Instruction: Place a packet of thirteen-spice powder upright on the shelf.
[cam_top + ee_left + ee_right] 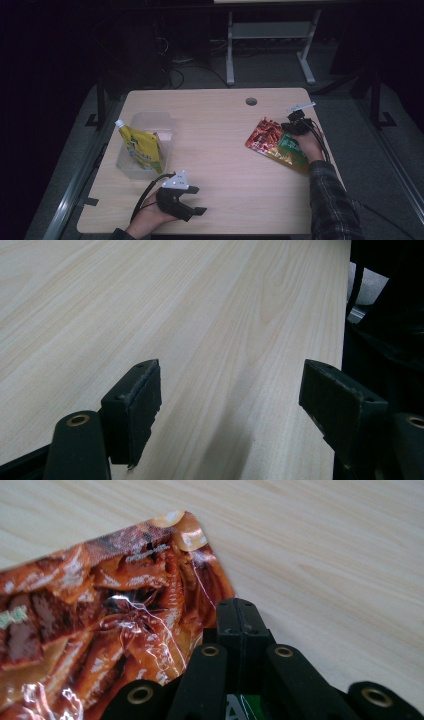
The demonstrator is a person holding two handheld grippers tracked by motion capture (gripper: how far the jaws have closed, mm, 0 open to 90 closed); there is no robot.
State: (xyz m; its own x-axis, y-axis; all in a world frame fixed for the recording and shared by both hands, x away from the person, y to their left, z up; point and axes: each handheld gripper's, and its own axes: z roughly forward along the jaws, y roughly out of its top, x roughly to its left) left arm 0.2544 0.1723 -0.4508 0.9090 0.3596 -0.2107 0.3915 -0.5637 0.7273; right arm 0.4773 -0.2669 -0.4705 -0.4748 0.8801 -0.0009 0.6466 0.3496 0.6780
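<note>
1. Table (225,150): light wood-grain top with a round hole (251,101) near the far edge.
2. Snack packet (277,144): a flat, glossy foil packet lying on the right part of the table, near the right edge. The far portion is red-orange with a printed food picture; the near portion is green. In the right gripper view the foil shows creases, bright glare and a rounded corner.
3. Right gripper (297,124): held in the person's right hand (311,145) at the far right edge of the packet. In the right gripper view its 2 black jaws are pressed together and pinch the packet's edge where the red-orange print ends; a strip of green shows just below the jaws.
4. Plaid sleeve (332,200): covers the right forearm, which enters from the bottom right.
5. Left gripper (195,200): held in the left hand (150,217) at the near-left part of the table, with a grey plate (176,181) on top. Its jaws are spread wide with nothing between them, above bare tabletop.
6. Clear plastic tub (145,145): stands on the left part of the table, beyond the left gripper.
7. Yellow pouch (141,145): has a white spout at the top and leans tilted inside the tub.
</note>
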